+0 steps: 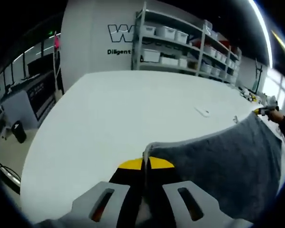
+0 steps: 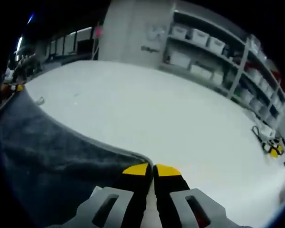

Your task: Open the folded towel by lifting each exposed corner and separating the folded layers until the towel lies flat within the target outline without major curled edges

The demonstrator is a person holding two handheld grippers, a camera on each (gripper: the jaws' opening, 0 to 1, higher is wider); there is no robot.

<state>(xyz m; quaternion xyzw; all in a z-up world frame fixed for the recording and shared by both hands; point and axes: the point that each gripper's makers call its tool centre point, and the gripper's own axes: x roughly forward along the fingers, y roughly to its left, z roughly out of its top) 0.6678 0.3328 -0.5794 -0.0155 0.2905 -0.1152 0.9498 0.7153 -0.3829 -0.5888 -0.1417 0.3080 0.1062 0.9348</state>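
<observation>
Room: workshop, shelving (image 1: 180, 40) with bins along the back wall, big white surface (image 1: 99, 128) in front.
Left gripper view, gripper: left gripper (image 1: 146, 164), yellow tips together, clamped on a towel corner.
Left gripper view, towel: grey towel (image 1: 223, 161) hangs off the tips to the right, top edge stretched toward the far hand; raised off the surface, not flat.
Left gripper view, far end: right gripper (image 1: 259, 111) small at the other corner, person's hand (image 1: 276, 115) behind it.
Left gripper view, clutter: small white object (image 1: 202, 112) lying on the surface beyond the towel.
Right gripper view, gripper: yellow tips shut tight, towel edge runs into them, so clamped on that corner.
Right gripper view, towel: sags dark to the left, top edge runs up to the left gripper at far left.
Right gripper view, target outline: cannot tell, none visible on the surface.
Risk, slip: thin corner bite at both ends; a hard pull apart could yank a corner free and drop the towel in a heap.
Risk, folds: slack middle could land doubled or with curled edges if lowered unevenly.
Risk, placement: no outline in sight, may set down off target.
</observation>
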